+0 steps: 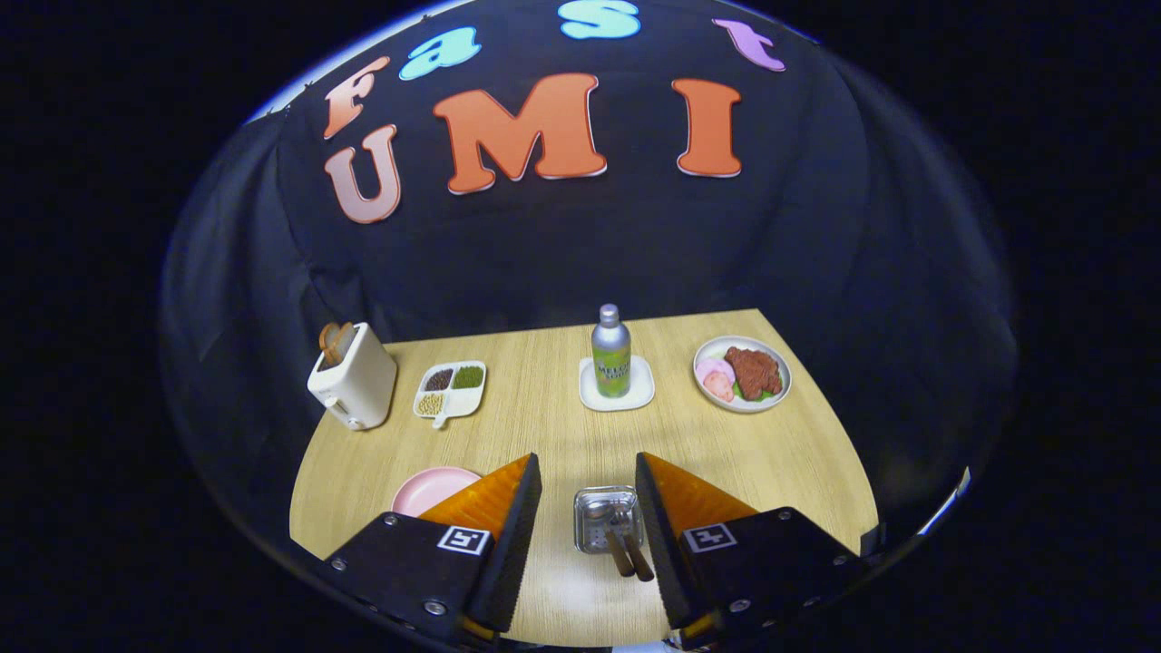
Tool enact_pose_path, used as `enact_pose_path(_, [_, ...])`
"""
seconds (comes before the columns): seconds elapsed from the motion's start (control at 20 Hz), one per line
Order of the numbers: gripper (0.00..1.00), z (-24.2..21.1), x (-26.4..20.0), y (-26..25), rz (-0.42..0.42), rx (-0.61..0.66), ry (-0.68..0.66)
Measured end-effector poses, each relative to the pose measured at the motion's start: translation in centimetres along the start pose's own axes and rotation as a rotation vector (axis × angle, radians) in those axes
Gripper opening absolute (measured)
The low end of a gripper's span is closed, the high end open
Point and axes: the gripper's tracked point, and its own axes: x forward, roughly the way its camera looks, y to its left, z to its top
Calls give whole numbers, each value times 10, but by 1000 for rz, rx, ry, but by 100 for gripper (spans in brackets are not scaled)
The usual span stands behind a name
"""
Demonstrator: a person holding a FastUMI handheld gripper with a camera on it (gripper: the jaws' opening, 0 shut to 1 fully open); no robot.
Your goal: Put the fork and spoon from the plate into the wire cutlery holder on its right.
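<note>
While the claw [588, 508] hangs above the near edge of the surface [544, 408] with its fingers apart and gripping nothing, the wire cutlery holder [607, 519] sits between them, just ahead. Two brown handles [629, 555] stand in it, leaning toward the near edge; they look like the fork and spoon, so the task seems done. To its left, the pink plate [433, 488] lies partly behind the left finger, and its visible part is bare
</note>
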Motion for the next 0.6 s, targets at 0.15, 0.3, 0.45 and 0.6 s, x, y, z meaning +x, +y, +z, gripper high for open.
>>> enact_pose_path(0.15, [74, 30, -19, -4, -26, -1, -154])
enact_pose_path(0.3, [83, 49, -40, -1, -30, -7, -274])
enact_pose_path(0.45, [86, 68, -58, 8, -17, -19, -390])
enact_pose_path(0.6, [86, 79, -75, 16, -22, -49, -477])
